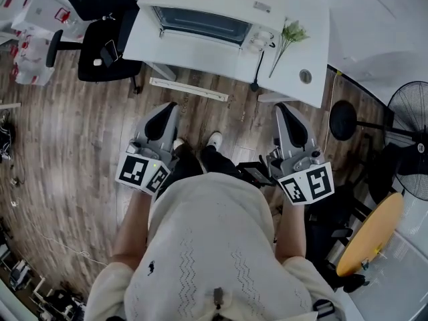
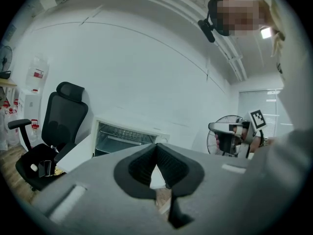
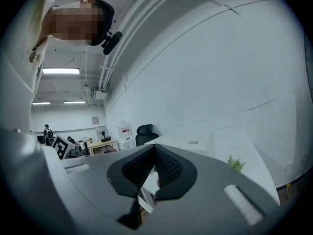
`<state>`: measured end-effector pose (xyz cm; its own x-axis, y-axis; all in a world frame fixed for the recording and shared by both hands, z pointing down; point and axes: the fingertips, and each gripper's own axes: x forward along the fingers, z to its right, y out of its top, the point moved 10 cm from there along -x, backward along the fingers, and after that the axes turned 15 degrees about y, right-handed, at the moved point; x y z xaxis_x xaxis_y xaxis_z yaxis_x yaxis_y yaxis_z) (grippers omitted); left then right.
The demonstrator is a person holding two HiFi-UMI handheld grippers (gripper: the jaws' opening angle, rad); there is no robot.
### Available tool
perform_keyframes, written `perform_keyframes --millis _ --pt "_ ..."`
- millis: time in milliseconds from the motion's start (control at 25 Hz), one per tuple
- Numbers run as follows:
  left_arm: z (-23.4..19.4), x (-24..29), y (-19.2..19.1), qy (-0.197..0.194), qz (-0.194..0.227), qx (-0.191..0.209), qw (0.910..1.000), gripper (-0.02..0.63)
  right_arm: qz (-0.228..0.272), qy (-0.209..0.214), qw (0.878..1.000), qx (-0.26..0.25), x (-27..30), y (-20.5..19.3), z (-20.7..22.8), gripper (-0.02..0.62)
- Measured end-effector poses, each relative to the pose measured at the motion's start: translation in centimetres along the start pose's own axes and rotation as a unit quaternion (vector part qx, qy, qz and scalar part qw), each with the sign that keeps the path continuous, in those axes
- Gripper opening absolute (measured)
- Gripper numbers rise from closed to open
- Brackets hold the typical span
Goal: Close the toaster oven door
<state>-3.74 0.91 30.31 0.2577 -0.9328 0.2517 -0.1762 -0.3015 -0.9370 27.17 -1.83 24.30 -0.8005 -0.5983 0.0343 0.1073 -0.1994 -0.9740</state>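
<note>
The white toaster oven [image 1: 214, 19] stands on a white table [image 1: 304, 52] ahead of me. Its glass door [image 1: 200, 24] hangs open toward me. In the left gripper view the oven [image 2: 124, 136] shows its open cavity and rack. Both grippers are held low in front of my body, well short of the table. My left gripper [image 1: 164, 114] is shut with nothing between its pads [image 2: 156, 148]. My right gripper [image 1: 285, 112] is also shut and empty [image 3: 154, 151]. Neither one touches the oven.
A black office chair [image 1: 100, 39] stands left of the table. A green sprig [image 1: 289, 35] and a black cable [image 1: 257, 65] lie right of the oven. A standing fan [image 1: 409, 136] and a yellow round table [image 1: 371, 236] are at my right. A white strip [image 1: 188, 89] lies on the wooden floor.
</note>
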Motion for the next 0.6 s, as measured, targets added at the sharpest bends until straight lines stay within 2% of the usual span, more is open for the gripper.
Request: perform_keyframes --millis 280,400,600 --pt "-2.2 2.3 -2.0 -0.035 -0.035 -0.023 0.9985 0.005 -0.019 -0.01 1.0 -0.011 2.0 0.2 -0.6 0.009" --pt "-3.4 3.1 -3.1 -0.055 -0.06 -0.047 0.9956 0.005 -0.024 -0.022 0.999 -0.008 3.0 0.0 -1.3 0.009" --pt "-5.9 3.6 -6.0 -0.054 -0.098 -0.076 0.9908 0.005 -0.042 -0.016 0.999 -0.014 5.2 -0.5 -2.8 0.009"
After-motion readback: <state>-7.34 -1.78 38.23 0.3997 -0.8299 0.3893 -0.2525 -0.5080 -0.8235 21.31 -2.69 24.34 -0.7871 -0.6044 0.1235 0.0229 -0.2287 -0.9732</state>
